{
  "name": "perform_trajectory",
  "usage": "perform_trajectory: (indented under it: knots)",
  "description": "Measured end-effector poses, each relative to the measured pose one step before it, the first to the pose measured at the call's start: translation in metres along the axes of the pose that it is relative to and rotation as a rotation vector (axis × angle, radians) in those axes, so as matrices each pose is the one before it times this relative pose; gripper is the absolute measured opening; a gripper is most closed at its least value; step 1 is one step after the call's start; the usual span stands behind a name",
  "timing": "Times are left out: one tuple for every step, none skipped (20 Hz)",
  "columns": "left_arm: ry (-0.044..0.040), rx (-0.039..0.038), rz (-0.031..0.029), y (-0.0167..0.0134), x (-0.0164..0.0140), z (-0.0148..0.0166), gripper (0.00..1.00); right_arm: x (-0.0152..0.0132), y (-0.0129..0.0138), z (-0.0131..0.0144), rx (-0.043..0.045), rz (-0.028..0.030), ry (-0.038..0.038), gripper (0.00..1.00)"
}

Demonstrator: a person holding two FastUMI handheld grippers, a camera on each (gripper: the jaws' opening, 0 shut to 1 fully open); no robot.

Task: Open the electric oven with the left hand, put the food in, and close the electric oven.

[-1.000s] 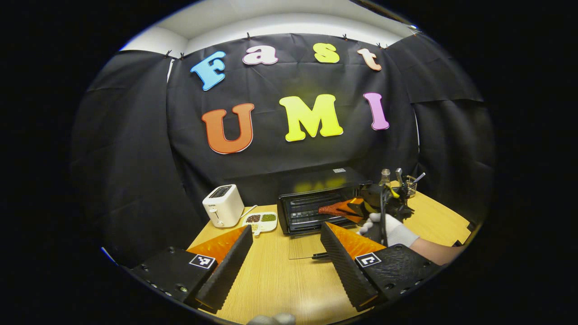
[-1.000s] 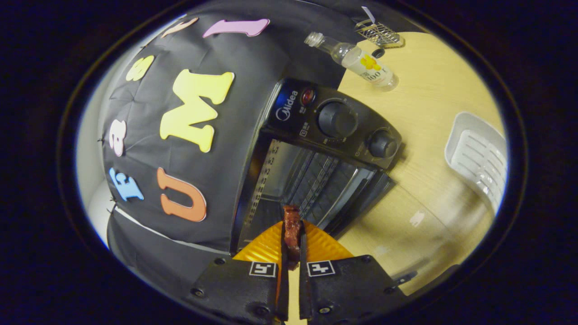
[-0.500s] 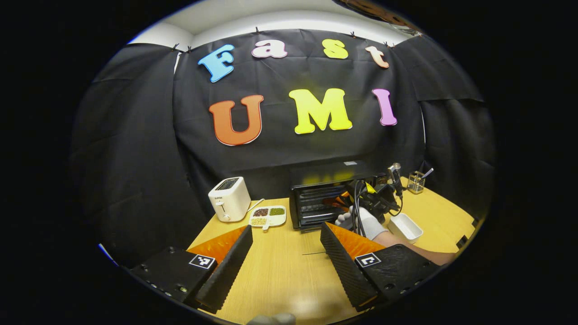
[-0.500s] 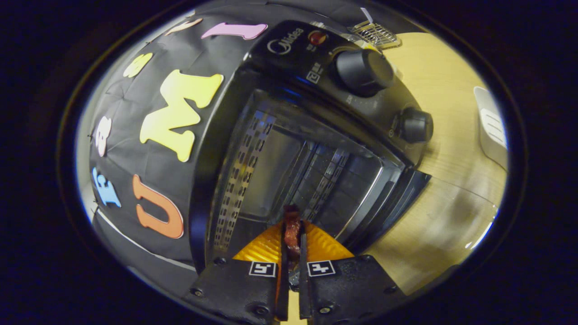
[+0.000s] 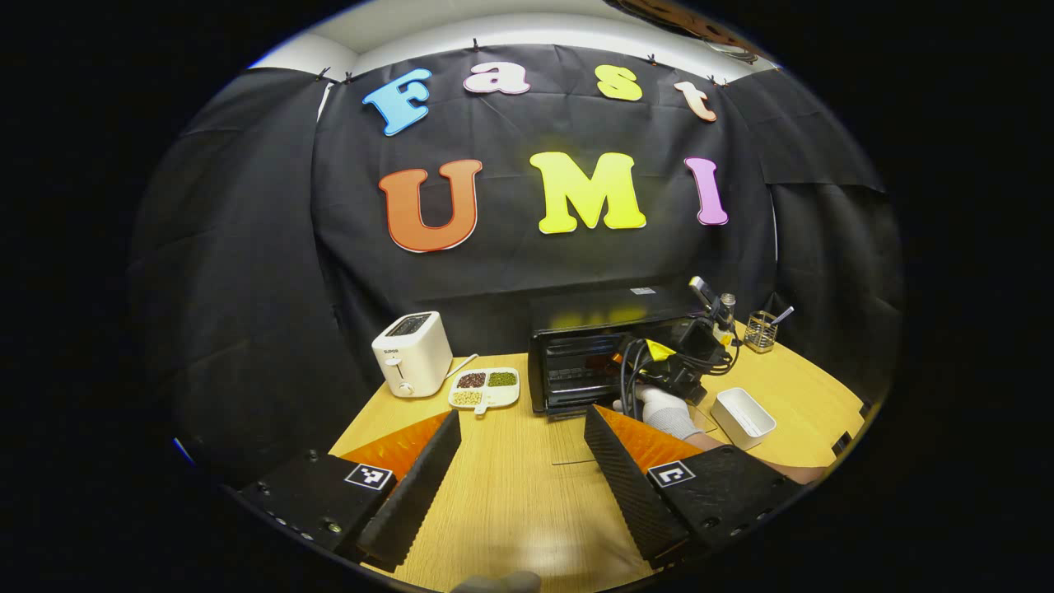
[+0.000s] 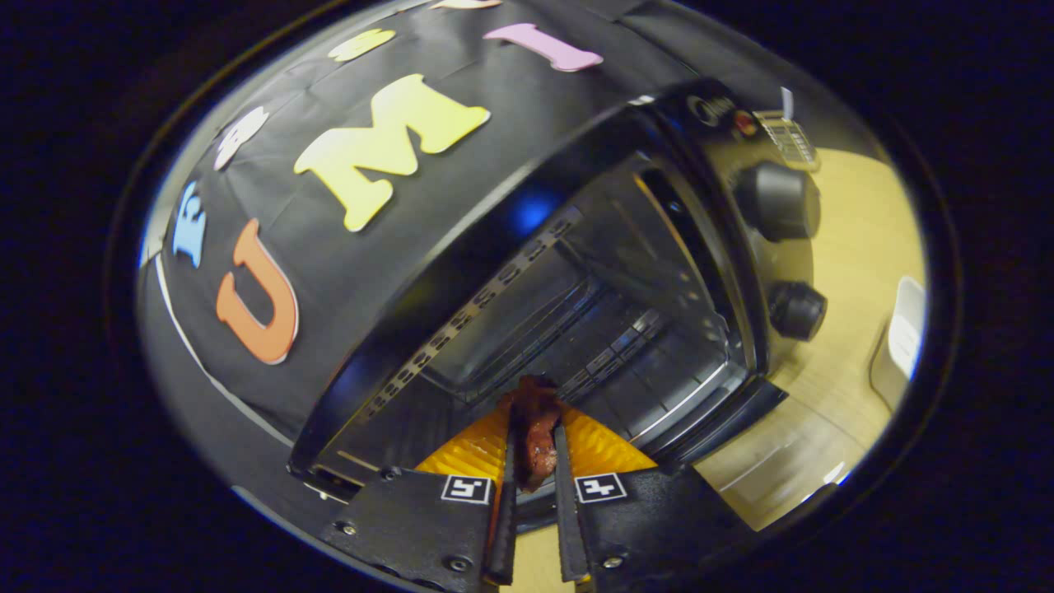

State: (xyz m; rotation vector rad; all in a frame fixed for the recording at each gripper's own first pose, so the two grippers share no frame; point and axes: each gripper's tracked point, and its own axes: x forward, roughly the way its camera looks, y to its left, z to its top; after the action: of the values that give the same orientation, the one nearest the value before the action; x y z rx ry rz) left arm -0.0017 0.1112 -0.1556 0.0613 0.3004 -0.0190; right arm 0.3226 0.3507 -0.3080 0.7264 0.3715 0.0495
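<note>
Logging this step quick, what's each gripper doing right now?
Left gripper: open, holding nothing, above the table.
Right gripper: shut on the food, at the open oven.

Black cloth wall [image 5: 247, 247] — wooden table [image 5: 510, 494] below.

One oven [image 5: 594, 362], one toaster [image 5: 412, 365], one divided dish [image 5: 484, 389], one white tray [image 5: 743, 413], two knobs [image 6: 776, 201].
</note>
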Motion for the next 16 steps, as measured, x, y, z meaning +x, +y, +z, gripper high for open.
perform_trajectory:
  knots:
    - [-0.00704, 0.00015, -0.00086, -0.00096, 0.00022, 0.00203, 0.97, -0.00019, -0.00097, -0.00155, -0.05127, -0.00424, -0.00075, 0.24]
    - [-0.00305, -0.00049, -0.00082, 0.00026, 0.00094, -0.00023, 0.97, 0.0001, -0.00365, 0.0012, -0.05158, -0.01297, -0.00229, 0.24]
    - [-0.00202, -0.0029, 0.00189, 0.00024, 0.00147, 0.00005, 0.96, -0.00051, -0.00448, 0.00158, -0.04652, -0.02079, -0.00434, 0.29]
    - [0.00216, -0.00561, 0.00005, 0.00019, 0.0018, -0.00118, 0.97, -0.00028, -0.00225, 0.00176, -0.03368, -0.00717, -0.00785, 0.31]
    - [0.00205, -0.00523, 0.00024, -0.00057, 0.00001, -0.00189, 0.97, -0.00072, -0.00284, 0.00285, -0.02989, -0.01351, -0.00812, 0.46]
    - [0.00339, -0.00427, 0.00089, -0.00053, -0.00002, -0.00056, 0.96, 0.00002, -0.00371, 0.00267, -0.0332, -0.00841, -0.00745, 0.48]
    - [-0.00258, -0.00118, 0.00192, 0.00059, -0.00021, -0.00005, 0.97, -0.00367, 0.00146, 0.00167, -0.02087, 0.00715, -0.00876, 0.55]
    - [-0.00352, 0.00077, 0.00152, 0.00073, -0.00051, 0.00161, 0.97, -0.00429, 0.00181, 0.00292, -0.0189, 0.00348, -0.00625, 0.6]
    - [-0.0002, 0.0005, 0.00275, 0.00041, 0.00029, 0.00087, 0.97, -0.00519, 0.00145, 0.00242, -0.02282, 0.00554, -0.00492, 0.7]
    - [-0.0012, -0.00002, 0.00261, 0.00124, 0.00024, 0.00063, 0.97, -0.00478, 0.00066, 0.00412, -0.02406, 0.00284, -0.00563, 0.75]
    - [-0.00318, -0.00033, 0.00091, -0.00011, -0.00043, 0.00176, 0.96, -0.00526, 0.00097, 0.0032, -0.02329, 0.0077, -0.0063, 0.8]
    - [-0.00576, 0.00264, 0.00204, -0.0001, -0.00086, 0.00282, 0.96, -0.00525, 0.00058, 0.00244, -0.01914, 0.00651, -0.00083, 0.82]
    - [-0.0044, 0.00308, -0.00171, -0.00033, -0.00055, 0.0028, 0.97, -0.00621, 0.00095, 0.00334, -0.01198, 0.0099, 0.00168, 0.84]
    - [-0.0042, 0.00357, -0.0004, -0.00107, 0.00024, 0.00222, 0.97, -0.00843, 0.0012, 0.00354, -0.0149, 0.01456, 0.00101, 0.85]
    - [-0.0013, 0.00356, -0.00183, -0.00102, -0.00012, 0.00107, 0.97, -0.01171, 0.0021, 0.00148, -0.01138, 0.0159, 0.008, 0.84]
    - [0.00399, 0.00112, -0.00198, -0.00168, -0.00043, 0.00044, 0.97, -0.01288, 0.00213, 0.00149, 0.00493, 0.02216, 0.01996, 0.85]
